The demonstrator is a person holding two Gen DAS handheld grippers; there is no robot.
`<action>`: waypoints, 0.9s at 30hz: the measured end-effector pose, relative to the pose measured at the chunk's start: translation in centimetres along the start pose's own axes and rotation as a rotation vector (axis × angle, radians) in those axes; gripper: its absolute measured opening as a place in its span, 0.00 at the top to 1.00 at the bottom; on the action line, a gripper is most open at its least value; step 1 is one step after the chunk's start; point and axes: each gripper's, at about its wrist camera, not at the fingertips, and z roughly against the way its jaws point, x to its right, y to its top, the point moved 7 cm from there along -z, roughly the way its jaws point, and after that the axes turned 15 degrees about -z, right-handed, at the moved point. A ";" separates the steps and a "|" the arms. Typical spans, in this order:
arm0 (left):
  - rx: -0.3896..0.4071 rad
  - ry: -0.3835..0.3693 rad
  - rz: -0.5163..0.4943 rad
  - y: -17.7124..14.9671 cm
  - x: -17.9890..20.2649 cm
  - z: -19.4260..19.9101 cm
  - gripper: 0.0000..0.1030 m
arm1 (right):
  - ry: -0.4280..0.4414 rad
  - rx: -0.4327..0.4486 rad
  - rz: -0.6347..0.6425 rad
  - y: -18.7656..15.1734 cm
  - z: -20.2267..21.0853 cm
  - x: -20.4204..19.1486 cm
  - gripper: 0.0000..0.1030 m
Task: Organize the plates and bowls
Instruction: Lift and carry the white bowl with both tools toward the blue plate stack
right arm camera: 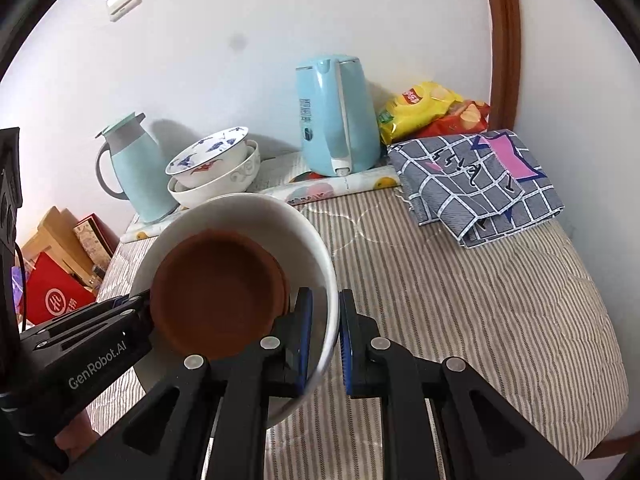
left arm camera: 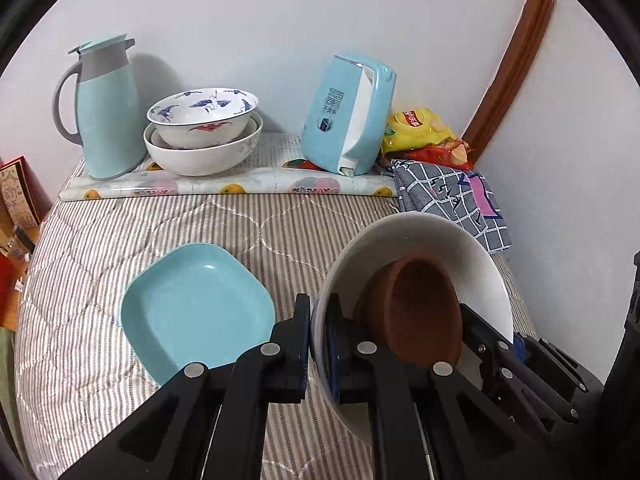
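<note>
A large white bowl (left arm camera: 460,248) with a small brown bowl (left arm camera: 420,304) inside is held tilted above the striped cloth. My left gripper (left arm camera: 319,344) is shut on the white bowl's left rim, one finger inside and one outside. My right gripper (right arm camera: 325,344) is shut on the opposite rim of the white bowl (right arm camera: 280,216); the brown bowl (right arm camera: 220,292) lies inside it. A light blue square plate (left arm camera: 196,308) rests on the cloth left of my left gripper. Two stacked white bowls with blue patterns (left arm camera: 202,132) stand at the back.
A light blue thermos jug (left arm camera: 106,108) and a light blue kettle (left arm camera: 348,116) stand on a fruit-print mat (left arm camera: 224,184) by the wall. Snack bags (left arm camera: 420,128) and a folded checked cloth (right arm camera: 480,184) lie at the back right. Boxes (right arm camera: 56,272) sit off the left edge.
</note>
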 end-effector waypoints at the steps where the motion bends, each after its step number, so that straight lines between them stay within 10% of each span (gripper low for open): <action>1: 0.001 0.001 0.001 -0.1 -0.1 0.1 0.92 | 0.000 -0.001 0.002 -0.1 0.0 -0.2 0.88; 27: 0.003 0.031 0.057 -1.8 -4.9 1.5 0.92 | 0.029 -0.029 0.050 -2.3 -0.9 -4.6 0.88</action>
